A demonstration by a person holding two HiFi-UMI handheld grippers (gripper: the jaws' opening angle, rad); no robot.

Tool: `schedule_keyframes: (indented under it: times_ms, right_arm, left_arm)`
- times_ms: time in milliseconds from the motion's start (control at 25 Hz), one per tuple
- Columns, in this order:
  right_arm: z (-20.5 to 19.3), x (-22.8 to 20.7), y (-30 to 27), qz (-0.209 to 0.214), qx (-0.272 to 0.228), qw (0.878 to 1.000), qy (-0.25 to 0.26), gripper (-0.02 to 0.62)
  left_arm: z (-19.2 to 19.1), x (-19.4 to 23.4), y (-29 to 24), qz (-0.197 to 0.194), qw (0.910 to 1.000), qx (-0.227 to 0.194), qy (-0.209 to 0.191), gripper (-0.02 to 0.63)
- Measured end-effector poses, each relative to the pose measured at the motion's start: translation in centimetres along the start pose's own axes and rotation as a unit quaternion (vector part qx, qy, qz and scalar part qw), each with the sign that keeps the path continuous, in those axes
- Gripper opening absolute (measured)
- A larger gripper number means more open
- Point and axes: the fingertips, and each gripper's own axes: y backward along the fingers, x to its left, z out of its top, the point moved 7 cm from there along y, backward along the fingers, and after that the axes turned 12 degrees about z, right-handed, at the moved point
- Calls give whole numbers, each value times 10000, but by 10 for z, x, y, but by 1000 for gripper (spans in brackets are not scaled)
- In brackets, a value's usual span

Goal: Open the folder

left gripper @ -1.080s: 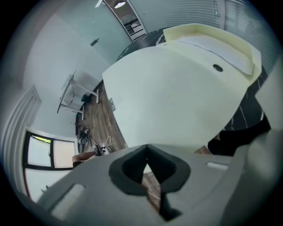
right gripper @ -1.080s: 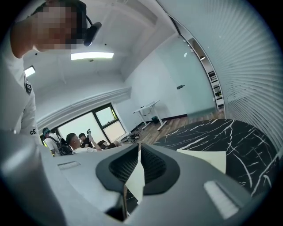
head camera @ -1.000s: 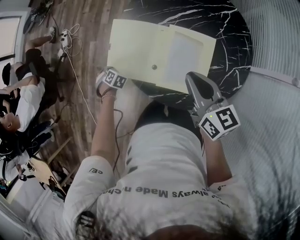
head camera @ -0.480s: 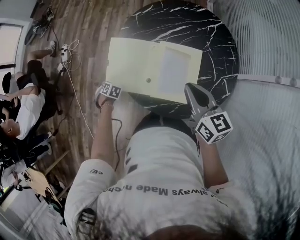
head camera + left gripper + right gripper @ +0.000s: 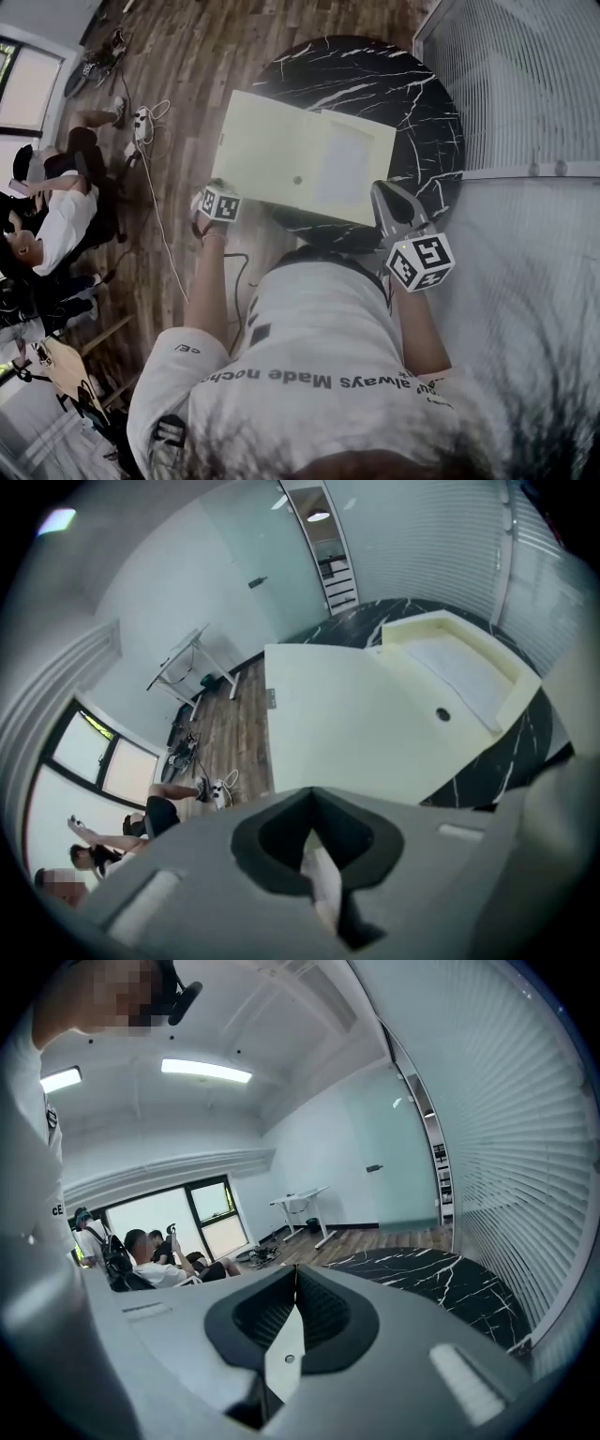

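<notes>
Marble table, open folder; left gripper, right gripper now raised.

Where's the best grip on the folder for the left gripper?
Grip the folder at its near left corner, coming from the person's side. That corner overhangs the round table, so a jaw can probably slide beneath. The left gripper, jaws shut, sits beside it.

One pale yellow folder lies on one round black marble table. There are two grippers: the left gripper and the right gripper. At the left, one power strip lies on the floor, and at least two seated people show there. One white desk stands far off.
</notes>
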Motion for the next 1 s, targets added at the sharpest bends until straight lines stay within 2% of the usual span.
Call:
schedule_keyframes:
  times_ms: [200,360,480,560,640,800,920,1000]
  right_arm:
    - [10,9,13,-48,-63,9998,156,3]
    - [18,18,22,-120,-85,9992,373,3]
    - [26,26,30,-165,-109,9984,530,3]
    - [31,31,37,-205,-128,9976,648,3]
    - [37,38,45,-270,-147,9964,784,3]
    - [52,51,59,-416,-187,9925,1132,3]
    - [65,65,69,-474,-235,9891,1377,3]
    - [74,75,75,-498,-279,9868,1515,3]
  left_arm:
    - [22,7,53,225,9981,-536,225,2]
    - [45,3,97,125,9928,-1083,503,2]
    - [66,-5,137,-56,9845,-1594,733,2]
    - [81,-12,166,-280,9750,-1994,935,2]
    - [97,-19,198,-600,9614,-2421,1163,2]
    - [131,-42,257,-1254,9252,-3295,1403,2]
    - [150,-55,302,-1686,8933,-3913,1428,2]
    - [160,-59,333,-2045,8687,-4238,1545,2]
